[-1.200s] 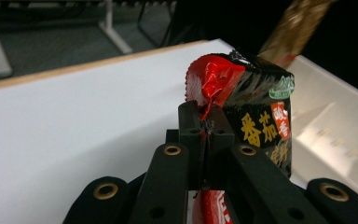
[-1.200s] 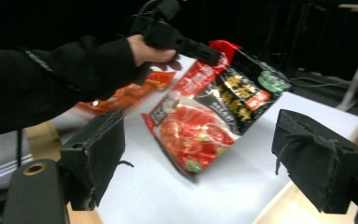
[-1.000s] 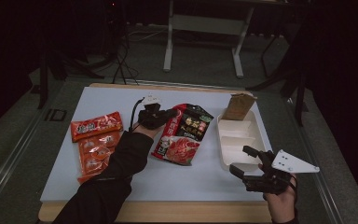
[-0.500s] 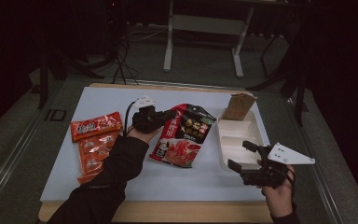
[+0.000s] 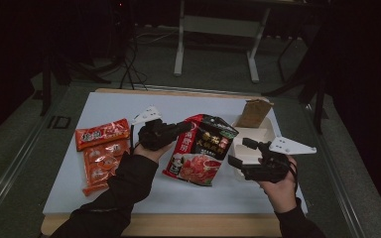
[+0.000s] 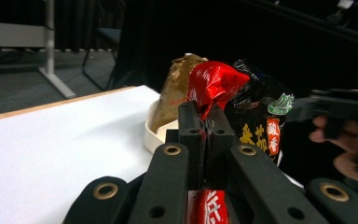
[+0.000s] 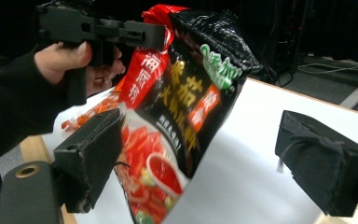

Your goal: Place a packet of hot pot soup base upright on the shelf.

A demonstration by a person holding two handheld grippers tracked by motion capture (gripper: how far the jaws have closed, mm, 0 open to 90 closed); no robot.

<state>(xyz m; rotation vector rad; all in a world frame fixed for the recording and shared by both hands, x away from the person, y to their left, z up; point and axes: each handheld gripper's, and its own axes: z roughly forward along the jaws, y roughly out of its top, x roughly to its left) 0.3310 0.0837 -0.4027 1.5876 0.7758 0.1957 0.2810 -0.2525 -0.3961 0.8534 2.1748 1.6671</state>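
A red-and-black food pouch (image 5: 201, 148) is held up by its top edge, its lower end down on the white board (image 5: 129, 106). My left gripper (image 5: 186, 128) is shut on that top edge; in the left gripper view the crumpled red corner (image 6: 214, 84) sticks up between the closed jaws. My right gripper (image 5: 239, 152) hovers at the pouch's right side. Its jaws stand wide and have just been closing a little. The pouch (image 7: 186, 93) hangs ahead between them, and the pads do not press on it.
Two orange snack packets (image 5: 101, 134) (image 5: 99, 163) lie at the board's left. A white compartment tray (image 5: 258, 136) sits at the right with a brown packet (image 5: 254, 113) propped at its far end. Table legs and cables stand beyond the far edge.
The left gripper has raised the pouch's top edge, so the pouch now stands tilted instead of lying flat. The right hand has moved left and up towards the pouch.
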